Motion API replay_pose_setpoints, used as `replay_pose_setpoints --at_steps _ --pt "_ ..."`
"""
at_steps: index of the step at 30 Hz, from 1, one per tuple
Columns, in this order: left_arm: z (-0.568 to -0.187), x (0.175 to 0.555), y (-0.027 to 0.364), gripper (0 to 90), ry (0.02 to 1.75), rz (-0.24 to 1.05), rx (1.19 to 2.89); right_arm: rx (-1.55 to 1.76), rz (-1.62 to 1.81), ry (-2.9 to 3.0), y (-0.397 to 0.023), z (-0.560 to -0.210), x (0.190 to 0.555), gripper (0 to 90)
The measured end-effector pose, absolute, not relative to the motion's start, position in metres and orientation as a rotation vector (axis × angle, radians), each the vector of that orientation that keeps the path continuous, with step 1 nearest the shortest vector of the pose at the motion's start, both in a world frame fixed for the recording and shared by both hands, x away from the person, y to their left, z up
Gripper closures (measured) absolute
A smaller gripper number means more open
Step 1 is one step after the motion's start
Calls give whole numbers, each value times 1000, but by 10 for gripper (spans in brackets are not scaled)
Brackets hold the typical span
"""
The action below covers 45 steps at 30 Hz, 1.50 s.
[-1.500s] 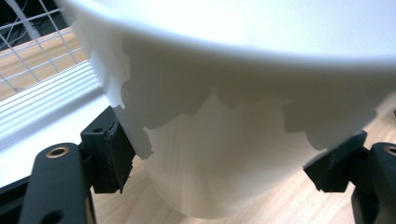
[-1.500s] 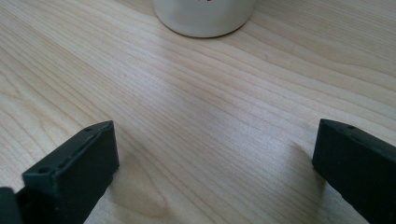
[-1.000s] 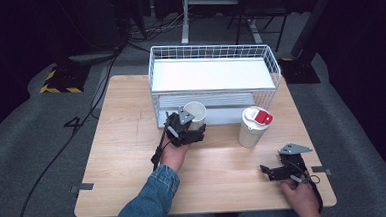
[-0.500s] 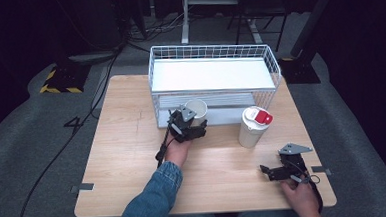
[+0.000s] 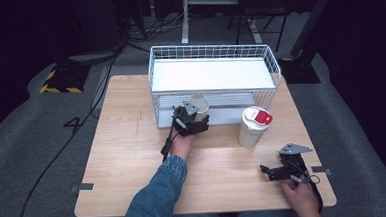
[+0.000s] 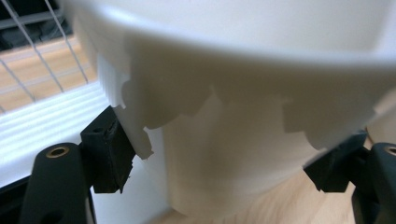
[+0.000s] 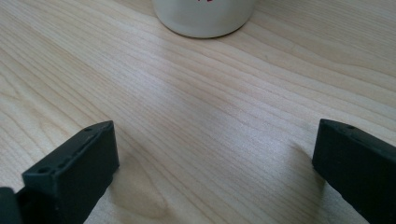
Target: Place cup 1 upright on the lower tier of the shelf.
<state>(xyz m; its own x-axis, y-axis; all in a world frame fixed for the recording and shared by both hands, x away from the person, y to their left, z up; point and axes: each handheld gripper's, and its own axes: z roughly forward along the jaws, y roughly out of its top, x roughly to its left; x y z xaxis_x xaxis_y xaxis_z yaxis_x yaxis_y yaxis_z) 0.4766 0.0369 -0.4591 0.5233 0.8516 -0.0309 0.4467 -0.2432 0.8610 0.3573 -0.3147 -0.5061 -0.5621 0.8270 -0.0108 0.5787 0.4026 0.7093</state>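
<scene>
A white plastic cup (image 5: 199, 105) with a notched rim is held at the front of the wire rack's lower shelf. My left gripper (image 5: 193, 117) is shut on it. In the left gripper view the cup (image 6: 243, 107) sits very close, and the left gripper (image 6: 224, 156) presses its black pads against both of the cup's sides. My right gripper (image 5: 266, 172) rests on the table at the front right. The right gripper (image 7: 215, 158) is open, with bare wood between its jaws.
A white wire rack (image 5: 213, 50) with two shelves stands at the back of the wooden table (image 5: 128, 157). A white tumbler with a red lid tab (image 5: 252, 127) stands in front of the rack's right end; its base (image 7: 204, 18) lies ahead of the right jaws.
My left hand has carried the cup away from me and a little to the right, up to the rack's lower shelf. The right hand has not moved.
</scene>
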Motion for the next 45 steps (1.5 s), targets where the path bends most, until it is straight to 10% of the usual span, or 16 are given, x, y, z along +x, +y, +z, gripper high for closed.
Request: replay_pose_setpoints --at_steps 45 --pt "-482 528 5 228 1152 577 1874 1212 952 2303 -315 -506 357 4"
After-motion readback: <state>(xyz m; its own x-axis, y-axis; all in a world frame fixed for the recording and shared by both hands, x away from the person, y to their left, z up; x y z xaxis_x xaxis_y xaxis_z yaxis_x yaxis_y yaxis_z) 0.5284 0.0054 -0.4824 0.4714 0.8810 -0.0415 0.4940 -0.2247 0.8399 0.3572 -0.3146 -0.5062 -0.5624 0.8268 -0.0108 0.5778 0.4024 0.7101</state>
